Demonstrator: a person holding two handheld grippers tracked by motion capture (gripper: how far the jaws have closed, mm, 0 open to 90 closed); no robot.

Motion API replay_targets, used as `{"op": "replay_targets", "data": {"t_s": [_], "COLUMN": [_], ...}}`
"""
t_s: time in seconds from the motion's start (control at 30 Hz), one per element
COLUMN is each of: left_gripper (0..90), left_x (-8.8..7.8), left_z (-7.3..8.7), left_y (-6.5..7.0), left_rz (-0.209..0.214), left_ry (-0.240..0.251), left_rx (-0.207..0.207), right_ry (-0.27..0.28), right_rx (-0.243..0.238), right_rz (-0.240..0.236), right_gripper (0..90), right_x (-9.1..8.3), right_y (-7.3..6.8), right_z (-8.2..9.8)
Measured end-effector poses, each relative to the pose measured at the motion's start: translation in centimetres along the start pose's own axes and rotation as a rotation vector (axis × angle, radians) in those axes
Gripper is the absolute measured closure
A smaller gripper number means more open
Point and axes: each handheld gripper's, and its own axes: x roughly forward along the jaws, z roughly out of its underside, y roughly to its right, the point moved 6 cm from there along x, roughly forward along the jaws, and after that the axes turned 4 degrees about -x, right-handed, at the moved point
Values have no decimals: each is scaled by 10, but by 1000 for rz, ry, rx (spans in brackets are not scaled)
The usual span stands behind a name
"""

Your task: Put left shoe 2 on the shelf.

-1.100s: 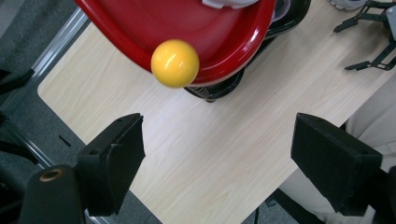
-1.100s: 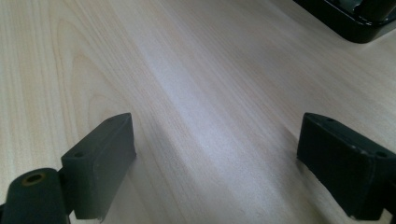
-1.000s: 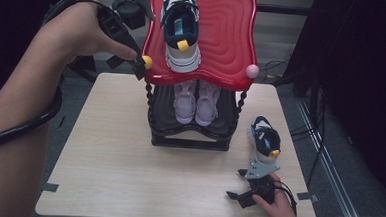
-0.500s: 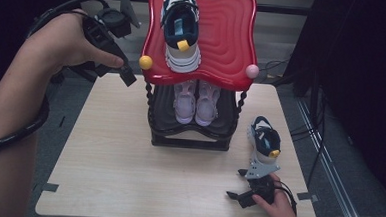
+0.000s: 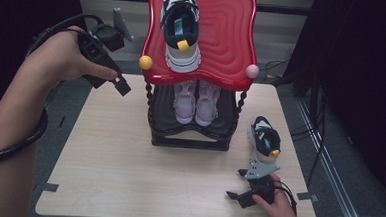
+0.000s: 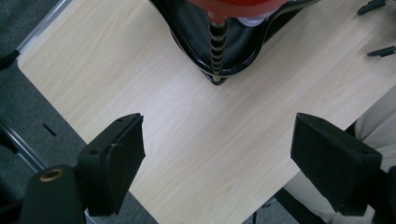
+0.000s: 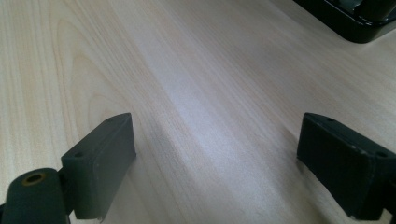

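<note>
A two-tier shoe rack stands at the table's back middle, with a red top shelf (image 5: 225, 35) and a black lower tier (image 5: 189, 137). One navy-and-white sneaker (image 5: 181, 30) lies on the red shelf. A pale pink pair (image 5: 196, 101) sits on the lower tier. Another navy-and-white sneaker (image 5: 263, 139) rests on the table to the right of the rack. My left gripper (image 5: 120, 84) (image 6: 219, 140) hangs open and empty over the table's back left, left of the rack's yellow knob (image 5: 145, 62). My right gripper (image 5: 234, 184) (image 7: 217, 140) lies open on the table near the front right, just in front of that sneaker.
The light wooden table (image 5: 118, 154) has bare room at front left and middle. The rack's twisted black post (image 6: 216, 44) and base (image 7: 355, 21) lie ahead of the jaws. Grey floor and cables (image 5: 278, 68) surround the table; black curtains hang at both sides.
My left hand has drawn the gripper away from the rack's yellow knob, leftward and down toward the table. The right hand and its gripper have stayed put.
</note>
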Motion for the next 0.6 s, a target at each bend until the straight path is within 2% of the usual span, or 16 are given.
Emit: {"op": "replay_targets", "data": {"t_s": [0.6], "left_gripper": [180], "left_x": [58], "left_z": [18], "left_y": [-8], "left_rz": [47], "left_ry": [28], "left_rx": [-30], "right_ry": [-1], "right_rx": [0], "right_rz": [-1], "right_gripper": [106], "right_x": [0], "right_y": [0], "right_z": [0]}}
